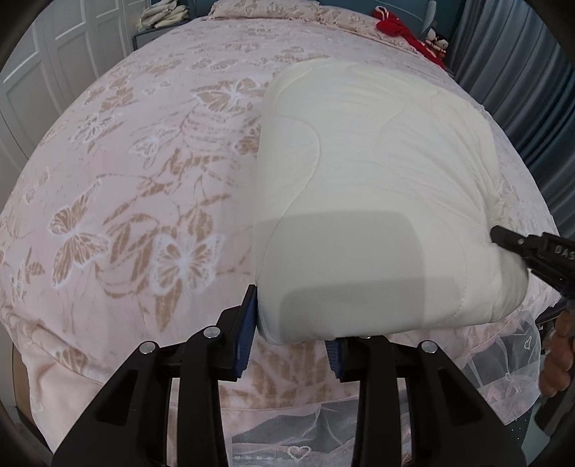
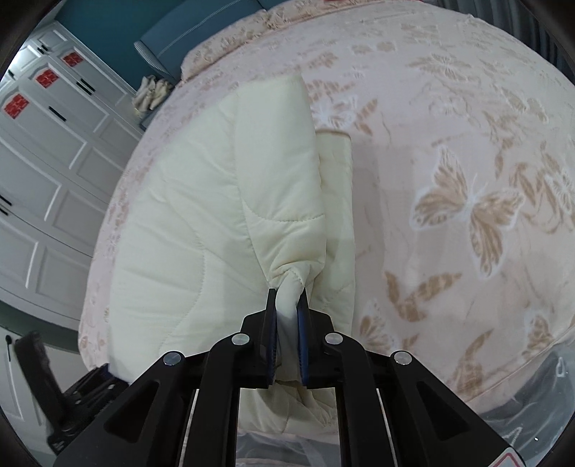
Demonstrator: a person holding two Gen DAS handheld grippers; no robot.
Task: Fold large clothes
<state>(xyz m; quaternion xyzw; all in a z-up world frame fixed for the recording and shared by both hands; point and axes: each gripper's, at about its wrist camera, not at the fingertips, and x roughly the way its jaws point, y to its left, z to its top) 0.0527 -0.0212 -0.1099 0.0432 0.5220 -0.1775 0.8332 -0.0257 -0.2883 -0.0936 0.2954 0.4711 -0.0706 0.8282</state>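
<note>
A thick cream quilted piece [image 1: 373, 186], folded into a pad, lies on the right half of the bed. My left gripper [image 1: 291, 319] clamps its near left corner; the left pad presses the side edge and the right pad is hidden beneath the fabric. My right gripper [image 1: 503, 237] comes in from the right at the near right corner. In the right wrist view, my right gripper [image 2: 287, 298] is shut on a bunched pinch of the cream piece [image 2: 187, 222], whose top layer stands up in a ridge. The left gripper [image 2: 90, 380] shows at the lower left corner.
A pink butterfly-patterned bedspread [image 1: 143, 179] covers the bed, with a lace skirt along the near edge. A red garment [image 1: 395, 25] and a pillow [image 1: 266, 9] lie at the far end. White wardrobe doors [image 2: 43, 161] stand left, grey curtains [image 1: 521, 72] right. A hand [image 1: 557, 359] holds the right tool.
</note>
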